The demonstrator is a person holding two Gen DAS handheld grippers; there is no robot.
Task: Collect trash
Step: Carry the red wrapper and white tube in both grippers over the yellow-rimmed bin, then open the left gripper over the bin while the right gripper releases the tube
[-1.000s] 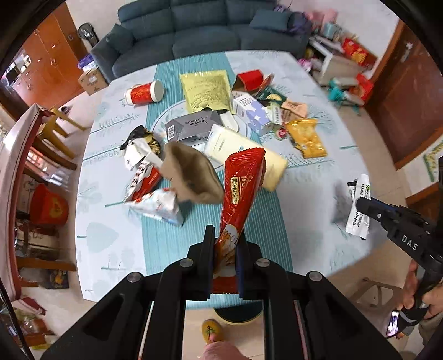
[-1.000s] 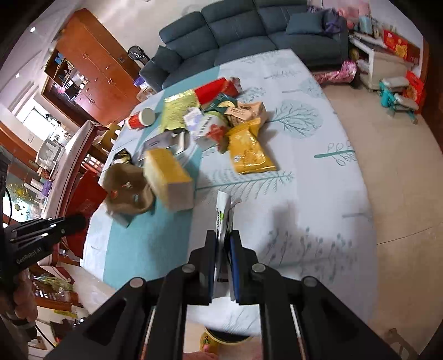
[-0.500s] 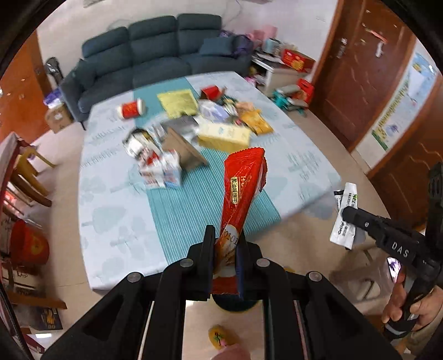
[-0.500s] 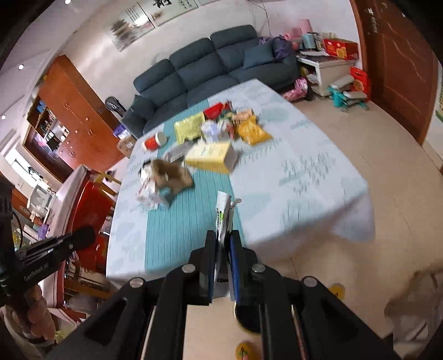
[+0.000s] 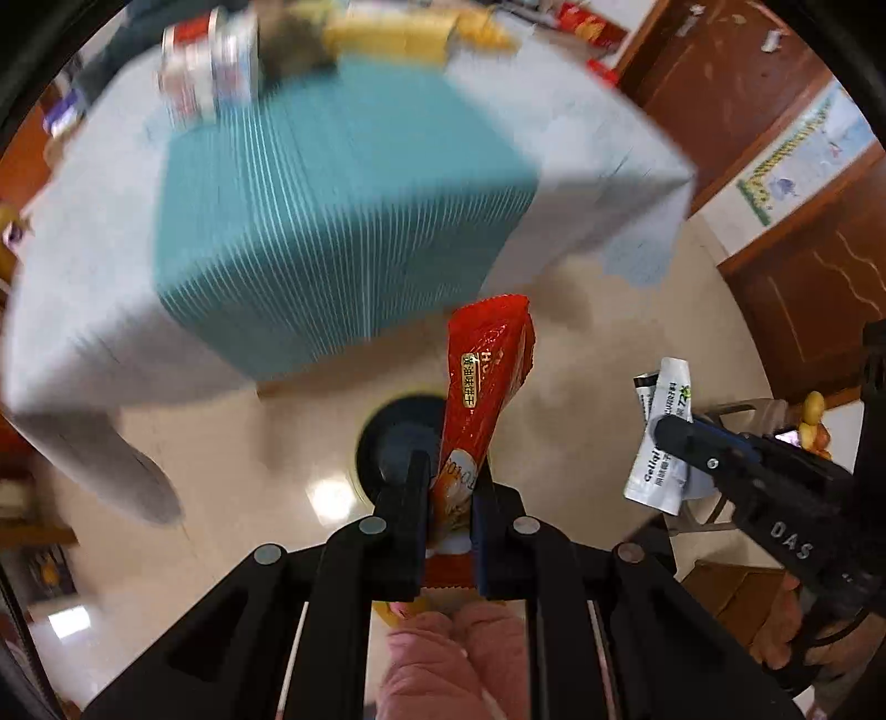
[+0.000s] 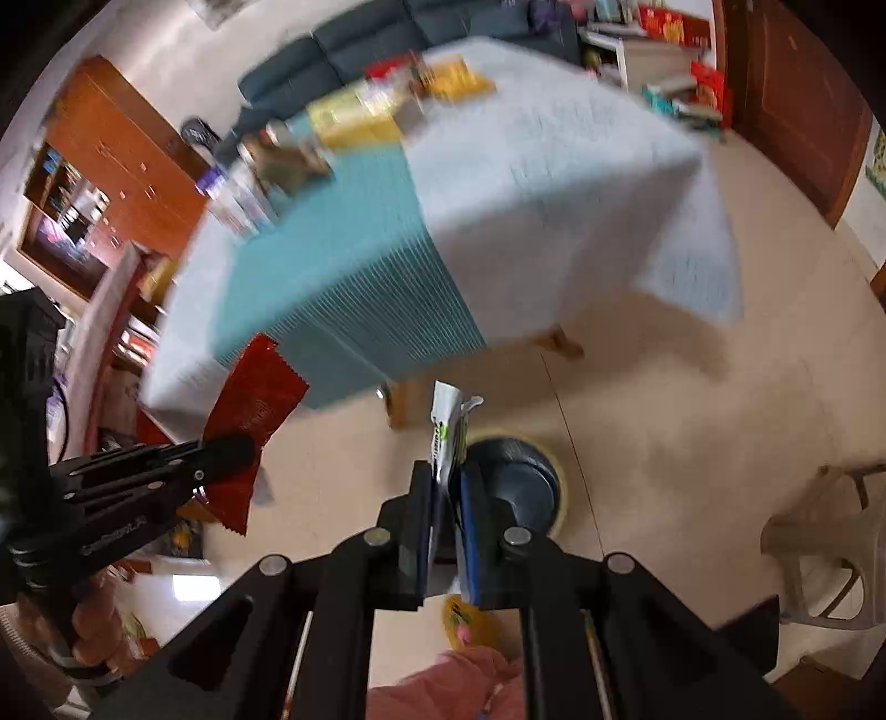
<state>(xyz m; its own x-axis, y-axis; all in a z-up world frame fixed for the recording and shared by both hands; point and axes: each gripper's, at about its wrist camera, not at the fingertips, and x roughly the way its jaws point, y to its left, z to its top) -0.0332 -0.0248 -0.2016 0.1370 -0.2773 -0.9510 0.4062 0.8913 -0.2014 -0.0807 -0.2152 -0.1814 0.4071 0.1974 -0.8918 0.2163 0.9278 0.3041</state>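
My left gripper [image 5: 449, 487] is shut on a long red snack wrapper [image 5: 487, 365] that sticks up past the fingertips. My right gripper [image 6: 446, 487] is shut on a white flattened tube [image 6: 446, 421]. Both are held off the table, over the floor, above a dark round trash bin [image 5: 396, 443] with a yellowish rim, which also shows in the right wrist view [image 6: 523, 476]. In the left wrist view the right gripper [image 5: 673, 437] holds the white tube [image 5: 662, 437] at the right. In the right wrist view the left gripper [image 6: 235, 448] holds the red wrapper [image 6: 255, 399] at the left.
The table [image 5: 83, 310] with a pale cloth and teal runner is behind, blurred, with more wrappers and boxes [image 5: 210, 61] at its far end. A plastic chair [image 6: 825, 543] stands at the right. Wooden doors [image 5: 803, 310] and a sofa [image 6: 421, 22] are around.
Both grippers have pulled back from the table and tilted down towards the floor, each still holding its item. The trash bin has come into view below them.
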